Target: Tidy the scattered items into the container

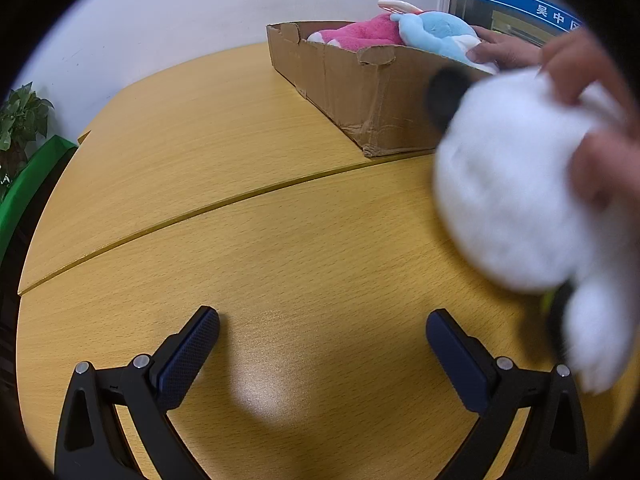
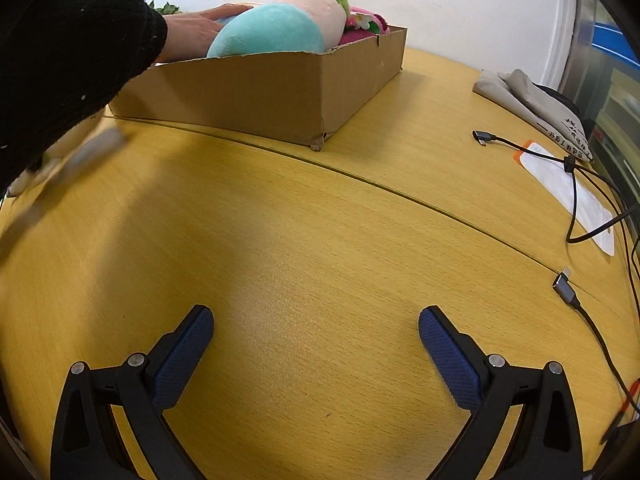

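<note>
Plush toys are filling the cardboard box (image 1: 352,80) at the table's (image 1: 240,240) far side, while a bare hand (image 1: 600,128) is carrying a blurred white plush (image 1: 508,192) beside it. Both the left gripper (image 1: 322,340) and right gripper (image 2: 316,340) are hovering wide apart and empty. Such toys are probably light, soft and compressible, so pinching the bulk of the body is advisable.

My two grippers and my sleeve

My left gripper (image 1: 322,322) and right gripper (image 2: 316,320) look alike: black angular plastic arms, each carrying two round silver screws (image 1: 141,361), ending in dark blue fingers (image 2: 182,360) whose pads have a fine cross-hatched grip texture. At the far left of the right camera's view I wear a black fuzzy knit sleeve (image 2: 76,52) with a ribbed cuff.
</note>
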Motion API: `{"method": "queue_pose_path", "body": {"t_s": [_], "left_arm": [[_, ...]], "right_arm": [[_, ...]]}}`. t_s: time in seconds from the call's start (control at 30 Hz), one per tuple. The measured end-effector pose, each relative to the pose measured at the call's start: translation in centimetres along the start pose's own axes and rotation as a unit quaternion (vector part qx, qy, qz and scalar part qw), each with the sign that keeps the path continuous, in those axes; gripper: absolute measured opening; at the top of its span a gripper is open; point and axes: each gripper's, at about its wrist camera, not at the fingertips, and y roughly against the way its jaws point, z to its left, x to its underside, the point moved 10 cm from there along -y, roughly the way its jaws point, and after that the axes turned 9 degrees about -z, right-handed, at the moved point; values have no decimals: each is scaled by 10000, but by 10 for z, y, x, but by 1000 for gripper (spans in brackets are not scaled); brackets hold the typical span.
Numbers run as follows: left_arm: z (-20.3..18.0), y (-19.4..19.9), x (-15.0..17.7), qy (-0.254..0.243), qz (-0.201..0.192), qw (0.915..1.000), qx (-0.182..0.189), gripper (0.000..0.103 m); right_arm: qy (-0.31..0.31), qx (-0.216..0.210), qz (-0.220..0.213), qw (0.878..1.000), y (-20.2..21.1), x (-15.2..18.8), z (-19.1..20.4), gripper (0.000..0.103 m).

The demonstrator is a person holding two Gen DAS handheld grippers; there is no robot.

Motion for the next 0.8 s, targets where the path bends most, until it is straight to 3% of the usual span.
{"method": "queue_pose_path", "body": {"t_s": [0.8], "left_arm": [[-6, 3, 1, -5, -1, 10000, -1, 103]], "right_arm": [[-49, 55, 0, 10000, 0, 0, 0, 103]]}}
